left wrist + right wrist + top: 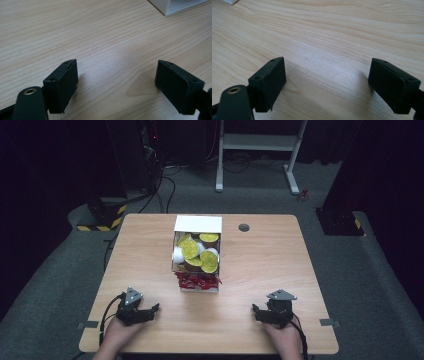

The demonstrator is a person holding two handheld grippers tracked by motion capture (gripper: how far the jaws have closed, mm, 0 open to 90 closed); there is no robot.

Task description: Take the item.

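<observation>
Item: white box (198, 223), open-topped, standing upright at the middle of the worktop (260, 270), toward its far half.

Contents, rear compartment: small pods with yellow-green lids (190, 248), heaped loosely, some tilted, a few showing white sides. Contents, front compartment: red sachets (197, 280), packed to the brim, several poking over the near wall. Nothing from the box lies loose on the worktop as far as the high view shows.

Left gripper (149, 314): resting on the near left part of the worktop, held in the person's hand, well apart from the box. Fingers (61, 85) spread wide, nothing between them but bare wood grain; a corner of the white box sits at the upper right of the left gripper view.

Right gripper (258, 312): resting on the near right part of the worktop, likewise well apart from the box. Fingers (268, 82) spread wide and empty, bare wood between them.

Other fixtures: a round grommet (244, 227) in the worktop beside the box's far right corner.

Status, as judged: work on the box and its contents appears not begun. Both grippers sit at rest, empty, and neither is reaching. All handling of pods or sachets remains to be done.
</observation>
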